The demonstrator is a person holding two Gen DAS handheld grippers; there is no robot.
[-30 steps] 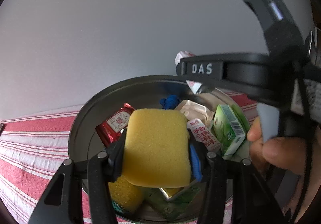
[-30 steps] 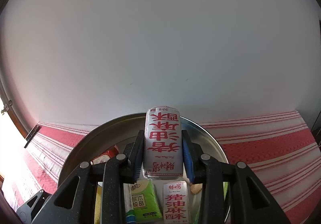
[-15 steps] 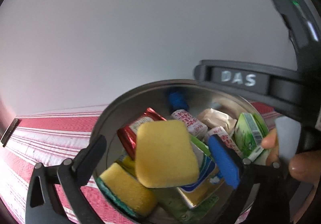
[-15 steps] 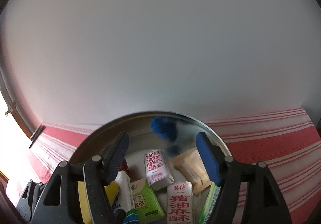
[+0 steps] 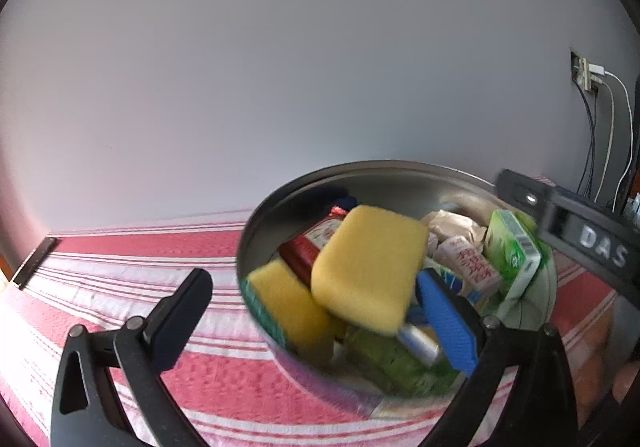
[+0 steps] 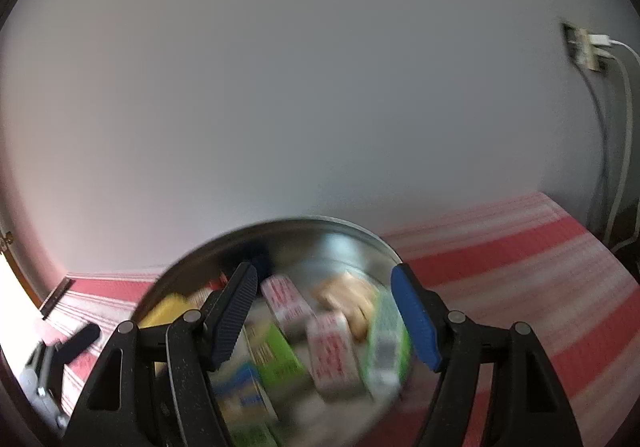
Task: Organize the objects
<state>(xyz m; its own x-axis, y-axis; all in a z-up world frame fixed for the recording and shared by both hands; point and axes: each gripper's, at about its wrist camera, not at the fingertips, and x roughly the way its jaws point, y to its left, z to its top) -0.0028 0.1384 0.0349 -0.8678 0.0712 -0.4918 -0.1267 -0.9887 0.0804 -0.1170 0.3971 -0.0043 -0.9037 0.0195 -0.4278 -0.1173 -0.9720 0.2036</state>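
A round metal bowl (image 5: 360,169) stands on a striped cloth and holds several items. A yellow sponge (image 5: 368,267) lies tilted on top of the pile, beside a second sponge (image 5: 288,311) with a green scrub side. My left gripper (image 5: 312,279) is open wide, and the top sponge lies free between its fingers. My right gripper (image 6: 324,271) is open above the bowl (image 6: 280,225), with nothing gripped. Below it lie two white-and-red snack packets (image 6: 286,301) and a green carton (image 6: 276,359), all blurred. The right gripper's black body (image 5: 600,247) shows in the left wrist view.
The red-and-white striped cloth (image 5: 120,267) covers the table up to a plain white wall. A wall socket with hanging cables (image 5: 588,75) is at the far right. More packets and a green carton (image 5: 512,259) crowd the bowl's right side.
Both grippers opened. The sponge dropped from the left gripper and the white-and-red packet from the right, both into the bowl. Both views have since swung, shifting the bowl.
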